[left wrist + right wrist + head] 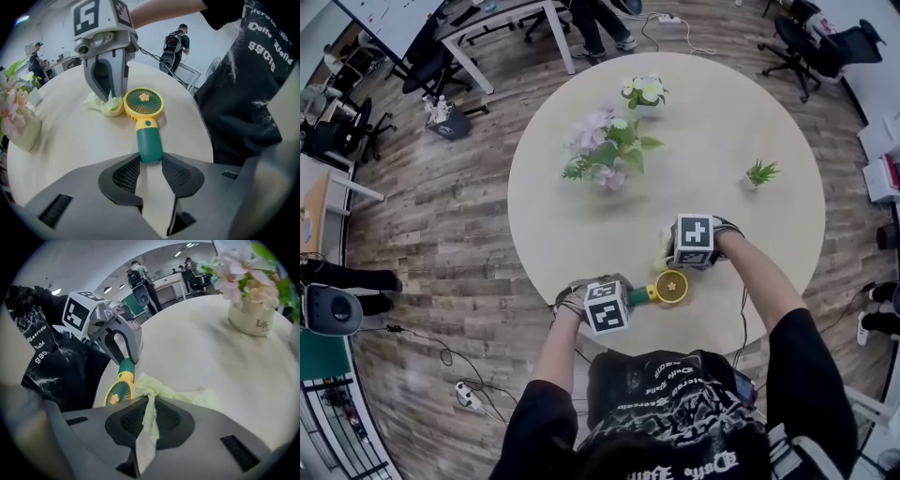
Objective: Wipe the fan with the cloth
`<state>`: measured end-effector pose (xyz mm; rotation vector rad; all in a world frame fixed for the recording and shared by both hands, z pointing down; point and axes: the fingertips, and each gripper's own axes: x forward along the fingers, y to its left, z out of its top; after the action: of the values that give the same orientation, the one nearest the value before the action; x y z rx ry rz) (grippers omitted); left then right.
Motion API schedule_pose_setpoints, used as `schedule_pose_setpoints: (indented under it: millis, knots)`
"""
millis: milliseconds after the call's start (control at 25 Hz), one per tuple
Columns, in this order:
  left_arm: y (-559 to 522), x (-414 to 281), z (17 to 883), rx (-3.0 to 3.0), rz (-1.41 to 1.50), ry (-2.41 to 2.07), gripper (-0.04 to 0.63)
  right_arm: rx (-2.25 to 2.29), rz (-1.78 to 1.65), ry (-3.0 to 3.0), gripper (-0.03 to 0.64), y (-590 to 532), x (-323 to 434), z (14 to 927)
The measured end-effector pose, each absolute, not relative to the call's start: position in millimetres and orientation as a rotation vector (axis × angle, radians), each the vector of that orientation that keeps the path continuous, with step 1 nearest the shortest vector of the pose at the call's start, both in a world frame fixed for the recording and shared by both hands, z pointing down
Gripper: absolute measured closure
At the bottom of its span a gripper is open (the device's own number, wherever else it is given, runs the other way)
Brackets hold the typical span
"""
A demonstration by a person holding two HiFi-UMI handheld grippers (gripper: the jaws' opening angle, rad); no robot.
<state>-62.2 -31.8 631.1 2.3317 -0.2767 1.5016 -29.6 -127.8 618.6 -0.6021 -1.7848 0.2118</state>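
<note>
So that the fan (667, 288) lies steady on the bench (70, 140), my left gripper (151, 160) clamps its green handle (149, 143); my right gripper (150, 401), pinching the cloth (161, 386), sets it beside the yellow head (143, 104).

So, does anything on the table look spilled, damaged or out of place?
Nothing stands out. The left hand-held gripper holds the fan by its handle, the right hand-held gripper pinches the cloth beside the fan's head, and the flower vase stands upright. No spill or damage shows.
</note>
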Motion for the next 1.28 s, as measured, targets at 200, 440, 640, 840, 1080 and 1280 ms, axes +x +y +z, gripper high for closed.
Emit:
schedule_pose_setpoints:
  millis: [200, 440, 640, 840, 1080, 1280]
  knots:
    - [-31, -60, 631, 2.328, 1.483, -0.239, 0.426, -0.768, -0.124, -1.763, 0.578, -112, -73, 623]
    - [-33, -58, 630, 2.327, 1.489, -0.243, 0.428, -0.889, -0.129, -1.442, 0.578, -88, -39, 620]
    - [-35, -58, 631, 2.313, 1.444, -0.293, 0.430, -0.902, -0.085, -1.459, 0.579, -72, -55, 625]
    - [-36, -58, 631, 2.307, 1.419, -0.339, 0.430, -0.776, 0.060, -1.591, 0.580, -75, -69, 624]
    - [-36, -58, 631, 2.286, 1.432, -0.354, 0.430, -0.791, 0.225, -1.673, 0.580, -59, -80, 612]
    - [-37, -57, 632, 2.274, 1.459, -0.350, 0.430, -0.923, 0.085, -1.450, 0.580, -52, -71, 608]
